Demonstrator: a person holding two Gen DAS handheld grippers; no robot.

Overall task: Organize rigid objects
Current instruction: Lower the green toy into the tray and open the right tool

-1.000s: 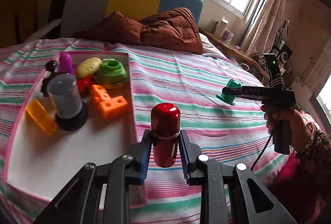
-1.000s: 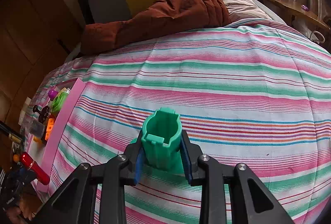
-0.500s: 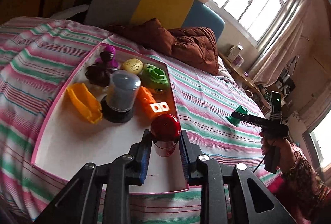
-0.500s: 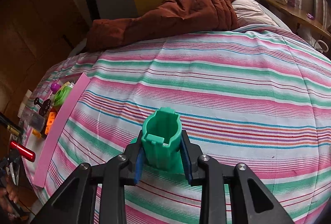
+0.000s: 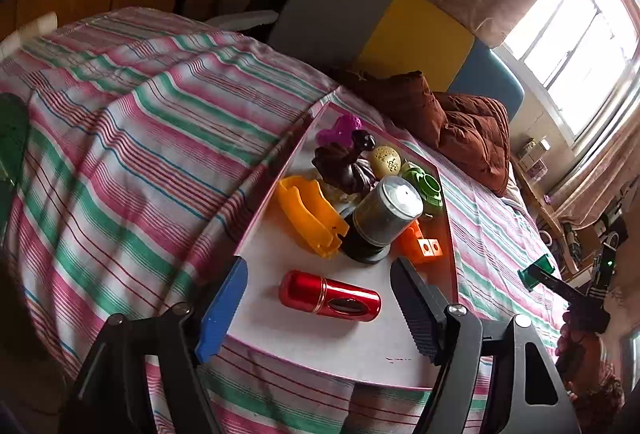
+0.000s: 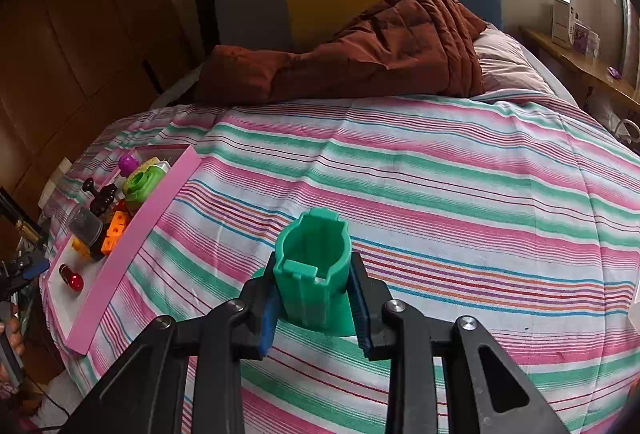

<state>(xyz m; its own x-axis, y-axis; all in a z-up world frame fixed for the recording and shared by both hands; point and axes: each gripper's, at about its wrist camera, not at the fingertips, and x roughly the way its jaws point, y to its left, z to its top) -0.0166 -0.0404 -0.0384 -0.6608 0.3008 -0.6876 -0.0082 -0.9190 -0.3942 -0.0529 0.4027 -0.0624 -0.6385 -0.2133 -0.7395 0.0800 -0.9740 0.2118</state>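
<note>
A shiny red cylinder (image 5: 330, 296) lies on its side on the white floor of the pink-rimmed tray (image 5: 400, 354), between the spread fingers of my left gripper (image 5: 320, 308), which is open and not touching it. The cylinder also shows small in the right wrist view (image 6: 71, 277). My right gripper (image 6: 316, 304) is shut on a green plastic cup-shaped piece (image 6: 314, 270), held upright just above the striped bedspread, to the right of the tray (image 6: 132, 246). The green piece shows far right in the left wrist view (image 5: 536, 272).
The tray holds an orange curved piece (image 5: 310, 215), a grey-topped jar (image 5: 382, 218), orange cubes (image 5: 420, 244), a dark brown figure (image 5: 344, 165), a purple toy (image 5: 340, 129), a yellow egg (image 5: 386, 161) and a green ring (image 5: 424, 187). A brown quilt (image 6: 360, 53) lies at the bed head.
My left gripper carried the red cylinder over the tray, opened and let it go; it now lies on its side. My right gripper kept hold of the green piece, shifting slightly.
</note>
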